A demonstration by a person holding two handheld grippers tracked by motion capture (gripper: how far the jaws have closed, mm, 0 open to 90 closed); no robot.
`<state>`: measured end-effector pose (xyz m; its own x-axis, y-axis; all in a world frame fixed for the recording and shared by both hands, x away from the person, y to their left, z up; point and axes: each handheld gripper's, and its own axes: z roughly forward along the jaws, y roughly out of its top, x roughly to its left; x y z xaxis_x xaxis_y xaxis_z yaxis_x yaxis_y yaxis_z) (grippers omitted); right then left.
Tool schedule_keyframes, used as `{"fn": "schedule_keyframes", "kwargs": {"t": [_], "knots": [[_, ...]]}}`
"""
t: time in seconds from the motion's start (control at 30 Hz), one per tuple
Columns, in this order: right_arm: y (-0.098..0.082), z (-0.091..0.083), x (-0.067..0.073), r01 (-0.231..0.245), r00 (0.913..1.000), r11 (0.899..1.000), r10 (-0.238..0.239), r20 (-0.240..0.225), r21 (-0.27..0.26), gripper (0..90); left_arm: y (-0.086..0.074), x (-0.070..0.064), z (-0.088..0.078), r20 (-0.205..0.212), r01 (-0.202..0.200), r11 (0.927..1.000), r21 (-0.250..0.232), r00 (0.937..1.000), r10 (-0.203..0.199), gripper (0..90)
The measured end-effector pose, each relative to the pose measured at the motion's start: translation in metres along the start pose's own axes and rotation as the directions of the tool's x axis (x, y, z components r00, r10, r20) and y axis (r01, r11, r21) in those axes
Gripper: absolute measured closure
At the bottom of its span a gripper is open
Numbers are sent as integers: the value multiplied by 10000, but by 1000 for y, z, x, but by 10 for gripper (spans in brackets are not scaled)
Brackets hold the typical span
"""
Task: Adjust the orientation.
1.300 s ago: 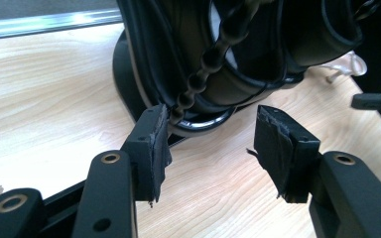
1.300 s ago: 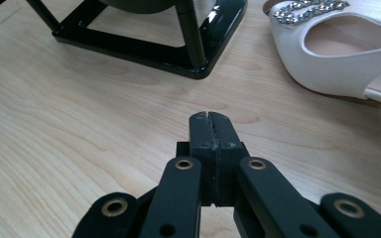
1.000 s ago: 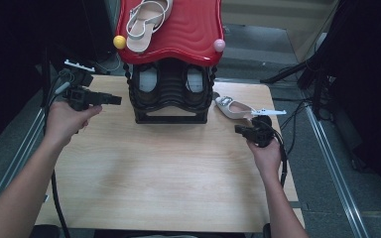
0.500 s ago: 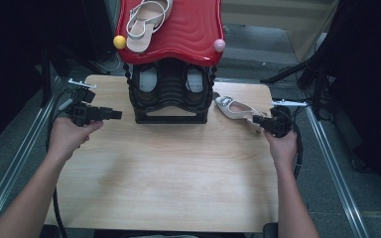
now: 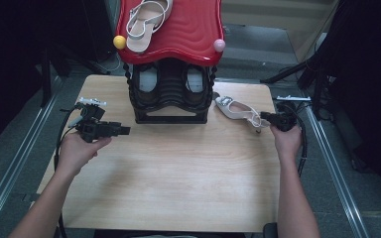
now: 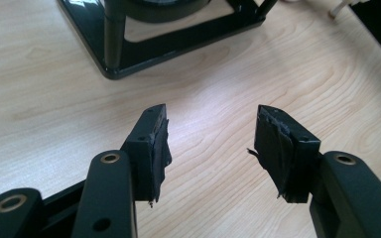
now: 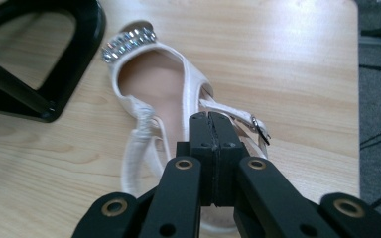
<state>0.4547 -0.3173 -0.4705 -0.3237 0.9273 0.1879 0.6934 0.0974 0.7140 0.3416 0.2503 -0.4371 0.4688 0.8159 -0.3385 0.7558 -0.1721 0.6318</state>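
Observation:
A white strappy sandal with a jewelled toe lies on the wooden table, just right of the black shoe rack. My right gripper sits at the sandal's heel end. In the right gripper view its jaws are pressed flush together over the heel straps of the sandal, and I see nothing between them. My left gripper hovers left of the rack's base, pointing right. Its jaws stand wide apart over bare wood.
The rack carries a red wavy top with a beige sandal on it, a yellow ball and a pink ball at its corners. The rack's black base lies ahead of the left jaws. Metal rails flank the table.
The left hand has come down and nearer to the table's front. The right hand has slid right, to the sandal's heel end. The sandal has not moved.

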Motion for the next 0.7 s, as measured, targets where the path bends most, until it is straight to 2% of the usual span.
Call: {"fn": "schedule_keyframes", "kwargs": {"t": [0.07,0.13,0.37,0.47,0.57,0.7], "knots": [[-2,8,-1,-37,10000,9999,37,37,151,900,-4,1,3,187,113,9999,-43,9998,-112,477],[-3,11,-1,-183,9997,9998,182,-135,-76,900,-9,0,7,259,83,10000,-18,9996,-82,478],[1,24,13,297,9995,9995,-297,59,92,900,-17,-8,11,236,-311,9995,-59,9992,313,480],[3,32,18,126,9999,9998,-126,2,146,900,-21,-9,11,229,-353,9993,-92,9991,355,480],[3,38,22,257,9997,9994,-256,-51,213,900,-23,-8,12,235,-299,9995,-129,9993,302,480],[5,39,26,65,9998,9993,-59,-164,380,900,-25,-5,13,226,-287,9994,-173,9993,291,482]]}}
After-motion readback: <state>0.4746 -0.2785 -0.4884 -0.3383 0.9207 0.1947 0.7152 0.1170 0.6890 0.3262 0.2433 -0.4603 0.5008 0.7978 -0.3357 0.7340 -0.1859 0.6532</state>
